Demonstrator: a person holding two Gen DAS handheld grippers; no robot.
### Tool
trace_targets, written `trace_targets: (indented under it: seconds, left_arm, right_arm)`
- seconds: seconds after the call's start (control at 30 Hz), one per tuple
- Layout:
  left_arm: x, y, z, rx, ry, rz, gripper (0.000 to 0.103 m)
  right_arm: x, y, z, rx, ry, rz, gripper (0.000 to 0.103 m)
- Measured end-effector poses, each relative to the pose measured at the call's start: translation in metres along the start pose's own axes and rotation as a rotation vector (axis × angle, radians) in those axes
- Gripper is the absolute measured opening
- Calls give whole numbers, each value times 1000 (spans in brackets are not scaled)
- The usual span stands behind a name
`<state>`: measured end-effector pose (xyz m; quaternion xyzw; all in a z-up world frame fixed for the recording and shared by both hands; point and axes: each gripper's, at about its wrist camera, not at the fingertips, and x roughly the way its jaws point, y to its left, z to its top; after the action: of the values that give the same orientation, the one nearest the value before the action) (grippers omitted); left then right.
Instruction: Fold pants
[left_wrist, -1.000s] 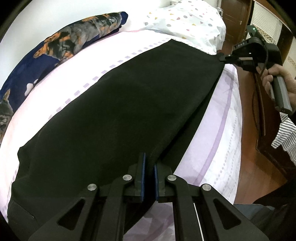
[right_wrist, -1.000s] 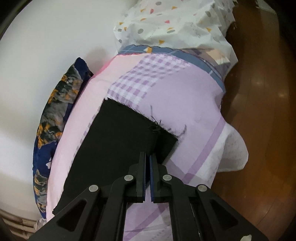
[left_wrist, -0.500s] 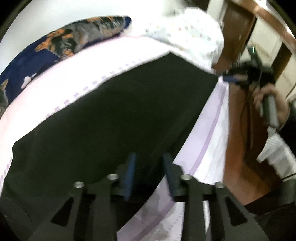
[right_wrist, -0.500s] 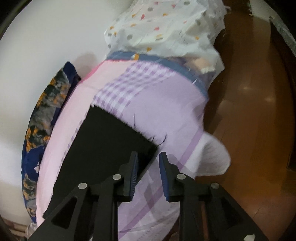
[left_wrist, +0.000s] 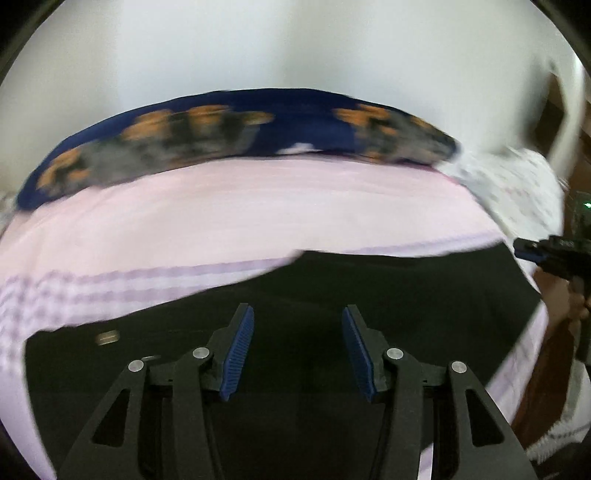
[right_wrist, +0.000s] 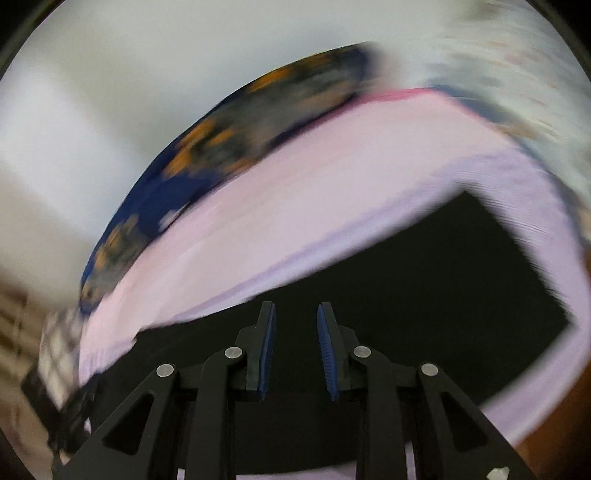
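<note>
pants | long axis 9-to-3, directly under left gripper, wide apart, empty | right gripper at 3 end, parted, empty

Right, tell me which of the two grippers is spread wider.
The left gripper: its blue pads stand far apart over the black pants. The right gripper is open too, but its jaws leave a clearly narrower gap.

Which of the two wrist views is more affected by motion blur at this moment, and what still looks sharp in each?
Right wrist view: heavier smear; the patterned pillow and pink sheet streak, while the right gripper, rigid with the camera, stays crisp. Left wrist view: milder blur on the pillow; the left gripper is sharp over the black pants. Both show fisheye bending.
</note>
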<state>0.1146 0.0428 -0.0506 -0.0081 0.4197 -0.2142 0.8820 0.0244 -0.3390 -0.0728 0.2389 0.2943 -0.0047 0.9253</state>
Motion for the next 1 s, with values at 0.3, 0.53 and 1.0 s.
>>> trace_targets:
  seconds: [0.3, 0.53, 1.0]
  left_arm:
    - [7, 79, -34, -113, 30, 89, 49]
    - [8, 91, -45, -135, 19, 49, 41]
    - [9, 115, -51, -208, 6, -19, 20]
  right_arm:
    - [113, 151, -4, -267, 227, 190, 33]
    - [179, 205, -21, -375, 378, 210, 38]
    - [213, 228, -30, -469, 336, 152, 8]
